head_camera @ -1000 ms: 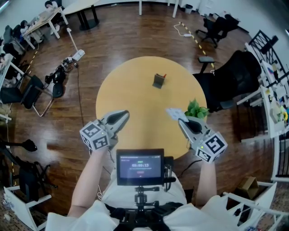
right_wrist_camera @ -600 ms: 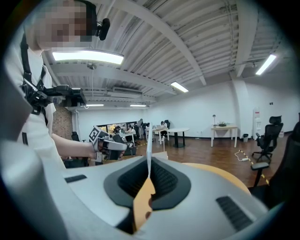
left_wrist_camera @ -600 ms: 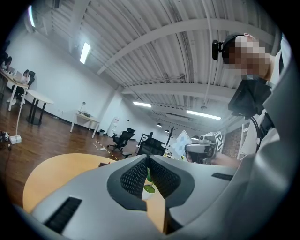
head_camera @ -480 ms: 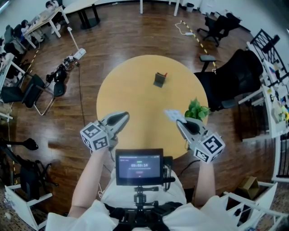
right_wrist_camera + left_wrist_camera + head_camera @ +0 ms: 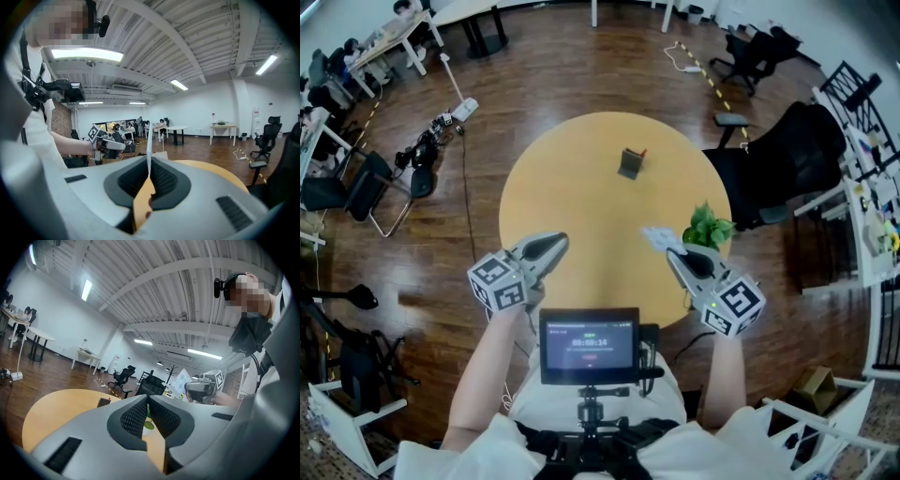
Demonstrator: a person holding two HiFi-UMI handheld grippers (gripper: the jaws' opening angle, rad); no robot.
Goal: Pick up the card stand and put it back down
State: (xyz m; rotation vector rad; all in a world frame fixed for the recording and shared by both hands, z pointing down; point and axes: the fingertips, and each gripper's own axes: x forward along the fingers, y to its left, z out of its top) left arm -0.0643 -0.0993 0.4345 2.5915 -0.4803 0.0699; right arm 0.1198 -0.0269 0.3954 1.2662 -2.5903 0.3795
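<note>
1. Head view: the card stand [image 5: 630, 165] sits on the round table [image 5: 572, 187] on the far half from the person, at about 12 o'clock from the table's middle and well apart from both grippers.
2. From the right gripper [image 5: 672, 247] the stand lies toward 11 o'clock. From the left gripper [image 5: 560, 241] it lies toward 1 o'clock. The right one looks slightly nearer, though not by much.
3. The stand is a small dark block with a red bit at its top right corner. It is too small here to tell which way its long axis runs.
4. The right gripper's jaws are pressed together on a thin pale card [image 5: 657, 234], which shows edge-on between the pads in the right gripper view. The card sticks out past the tips, near the potted plant [image 5: 708, 227] at the table's 4 o'clock edge.
5. The left gripper's jaws meet at the tips with nothing between them. It hovers over the near rim at about 7 o'clock.
6. Judgement: the empty left gripper is the freer one for the pick. It would have to spread its jaws and reach toward 1 o'clock.
</note>
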